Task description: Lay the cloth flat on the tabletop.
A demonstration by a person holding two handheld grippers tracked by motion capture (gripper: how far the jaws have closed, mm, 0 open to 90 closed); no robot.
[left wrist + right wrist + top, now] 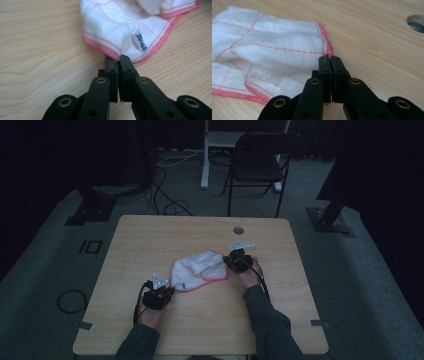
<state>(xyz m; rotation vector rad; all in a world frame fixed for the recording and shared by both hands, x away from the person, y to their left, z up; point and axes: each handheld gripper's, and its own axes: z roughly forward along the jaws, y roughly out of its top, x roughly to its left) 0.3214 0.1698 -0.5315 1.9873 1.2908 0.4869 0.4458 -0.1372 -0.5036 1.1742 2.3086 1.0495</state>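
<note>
A white cloth [199,270] with a pink hem lay mid-desk [150,235], bare wood all around; each tool pinched it. The left tool [117,59] gripped the near hem; the right tool [329,58] gripped a corner.

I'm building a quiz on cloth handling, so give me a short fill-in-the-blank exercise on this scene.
1. The white cloth has a hem coloured ____.
2. The left gripper is shut on the cloth's ____, beside a small label.
3. The cloth lies on a ____ table.
4. The right gripper has its jaws ____ on a corner of the cloth.

Missing words: pink; corner; wooden; shut
</note>
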